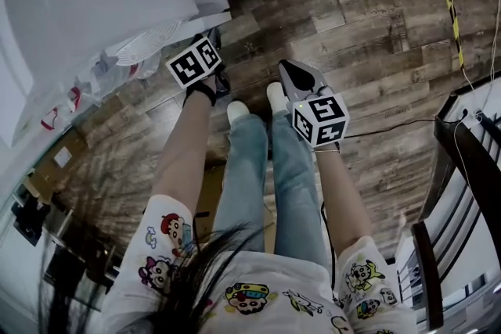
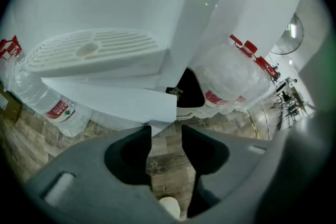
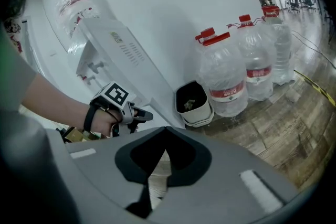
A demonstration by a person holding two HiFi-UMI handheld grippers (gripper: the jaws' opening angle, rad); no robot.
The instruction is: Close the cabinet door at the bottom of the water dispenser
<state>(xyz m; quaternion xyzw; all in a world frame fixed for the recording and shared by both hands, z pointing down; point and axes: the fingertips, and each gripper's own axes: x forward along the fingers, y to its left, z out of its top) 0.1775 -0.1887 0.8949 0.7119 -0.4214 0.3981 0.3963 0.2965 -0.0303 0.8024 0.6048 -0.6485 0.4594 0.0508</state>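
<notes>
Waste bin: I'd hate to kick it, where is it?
Right gripper view: the bin stands on the floor beside the white dispenser, just left of the water bottles.

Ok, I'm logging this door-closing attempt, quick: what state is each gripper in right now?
Left gripper: jaws open, gripping nothing; the cabinet door corner lies just ahead.
Right gripper: jaws shut, empty.

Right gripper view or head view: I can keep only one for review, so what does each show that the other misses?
Only the right gripper view: the red caps and labels of the water bottles right of the bin, and the room beyond. Only the head view: the person's jeans, white shoes and a dark frame at the right. Both: the left gripper near the white dispenser, the bin, the wood floor.
</notes>
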